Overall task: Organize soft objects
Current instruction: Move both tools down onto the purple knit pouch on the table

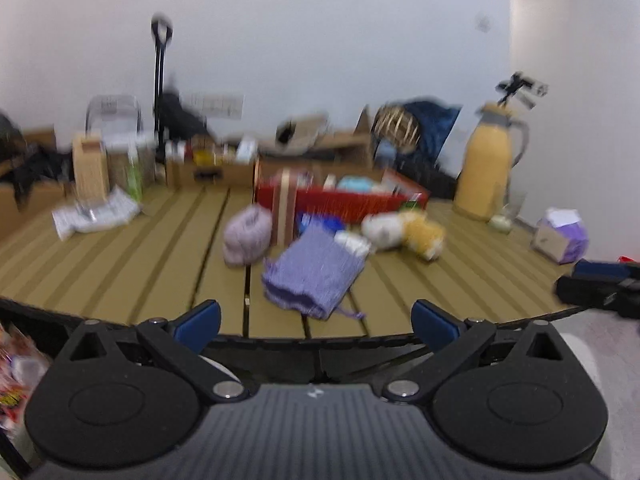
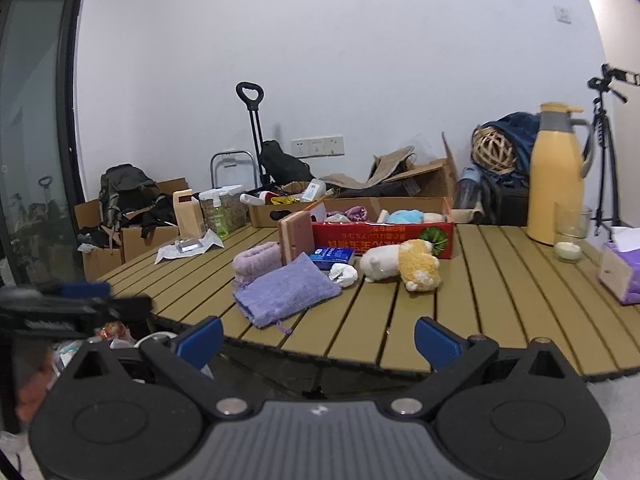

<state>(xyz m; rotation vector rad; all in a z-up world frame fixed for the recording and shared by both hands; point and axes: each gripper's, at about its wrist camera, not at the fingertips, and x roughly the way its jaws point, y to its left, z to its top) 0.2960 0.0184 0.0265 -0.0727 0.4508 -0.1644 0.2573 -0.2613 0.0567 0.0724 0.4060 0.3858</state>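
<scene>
A slatted tan worktop (image 2: 500, 300) carries everything; a red cardboard box (image 2: 384, 236) sits toward its far edge with soft items inside; a purple knitted pouch (image 2: 286, 290) lies near the front edge, a rolled lilac cloth (image 2: 256, 260) touching its far side; a white-and-yellow plush toy (image 2: 400, 266) lies just in front of the box; the left tool (image 1: 316, 322) and right tool (image 2: 318, 340) hang at the front edge, both spread wide, gripping nothing.
</scene>
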